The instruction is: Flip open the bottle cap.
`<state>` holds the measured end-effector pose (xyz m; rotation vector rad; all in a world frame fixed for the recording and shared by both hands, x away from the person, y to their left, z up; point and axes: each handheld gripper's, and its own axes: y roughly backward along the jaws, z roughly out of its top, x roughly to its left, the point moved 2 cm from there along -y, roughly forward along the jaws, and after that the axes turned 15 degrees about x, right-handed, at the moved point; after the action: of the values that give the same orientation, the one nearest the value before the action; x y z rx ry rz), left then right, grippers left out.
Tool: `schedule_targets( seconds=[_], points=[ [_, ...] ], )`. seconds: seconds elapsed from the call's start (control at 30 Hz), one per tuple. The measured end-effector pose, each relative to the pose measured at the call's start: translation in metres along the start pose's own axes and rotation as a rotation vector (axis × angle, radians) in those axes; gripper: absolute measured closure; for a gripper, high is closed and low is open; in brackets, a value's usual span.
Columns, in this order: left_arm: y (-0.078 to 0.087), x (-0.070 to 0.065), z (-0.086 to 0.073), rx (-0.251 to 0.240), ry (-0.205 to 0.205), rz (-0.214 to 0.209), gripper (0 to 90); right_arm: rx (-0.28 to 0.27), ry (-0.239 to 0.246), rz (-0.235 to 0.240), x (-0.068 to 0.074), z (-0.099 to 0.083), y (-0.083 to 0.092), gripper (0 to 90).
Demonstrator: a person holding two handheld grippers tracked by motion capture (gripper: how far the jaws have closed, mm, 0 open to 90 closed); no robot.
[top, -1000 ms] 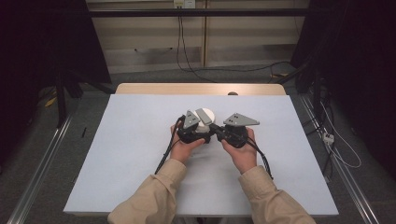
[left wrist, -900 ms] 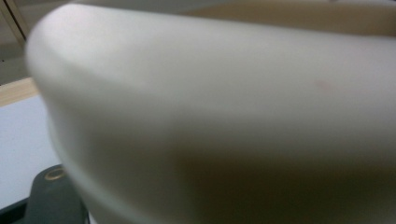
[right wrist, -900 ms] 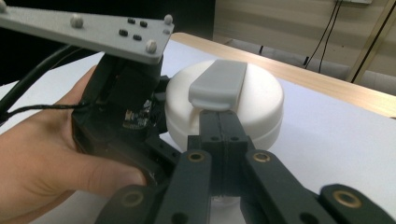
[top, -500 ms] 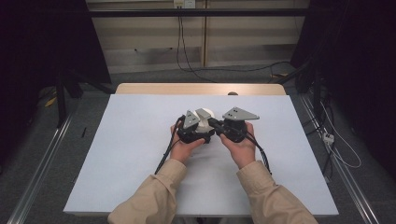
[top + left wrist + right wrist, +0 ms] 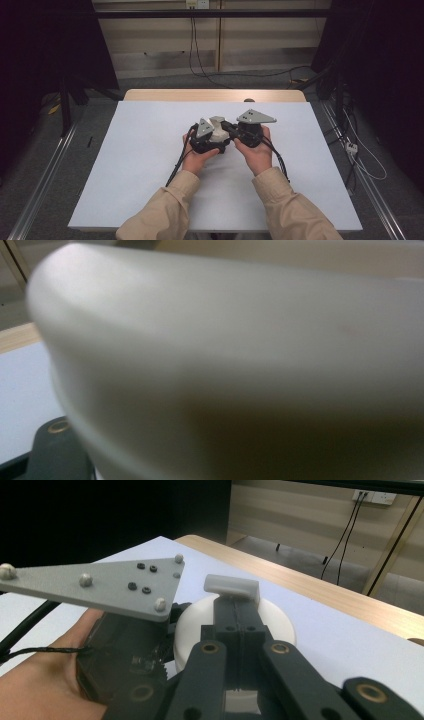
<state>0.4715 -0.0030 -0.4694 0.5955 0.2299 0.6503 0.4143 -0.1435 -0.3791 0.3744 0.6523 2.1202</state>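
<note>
Little has changed since the earlier frames: both hands stay close together over the middle of the white desk (image 5: pixel 150 165), and the right tool (image 5: pixel 231 127) has edged only slightly toward the left one. Between them sits a round, cream-white plastic container (image 5: pixel 218 134) with a small blocky handle (image 5: pixel 231 588) on top, held just above the desk. The left tool (image 5: pixel 209 142) is closed on the container's side, whose pale wall looms close and blurred in the left gripper view (image 5: pixel 240 365). In the right gripper view the right tool (image 5: pixel 235 605) reaches across the container's top, its jaws pressed together with their tips right at the handle; whether they pinch it cannot be told.
</note>
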Motion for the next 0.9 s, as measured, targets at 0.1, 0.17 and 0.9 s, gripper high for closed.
schedule_targets(
  seconds=[0.1,0.17,0.9],
  points=[
    [0.000,0.000,0.000,0.002,-0.002,-0.001,18.5,-0.003,-0.001,0.000,0.000,0.003,-0.001,90.0],
    [0.000,0.000,0.000,0.002,-0.003,0.000,18.5,-0.005,0.002,-0.001,0.000,0.005,-0.001,90.0],
    [0.000,0.000,0.000,0.004,0.001,-0.005,18.5,0.002,0.019,-0.007,-0.001,0.023,-0.011,90.0]
  ],
)
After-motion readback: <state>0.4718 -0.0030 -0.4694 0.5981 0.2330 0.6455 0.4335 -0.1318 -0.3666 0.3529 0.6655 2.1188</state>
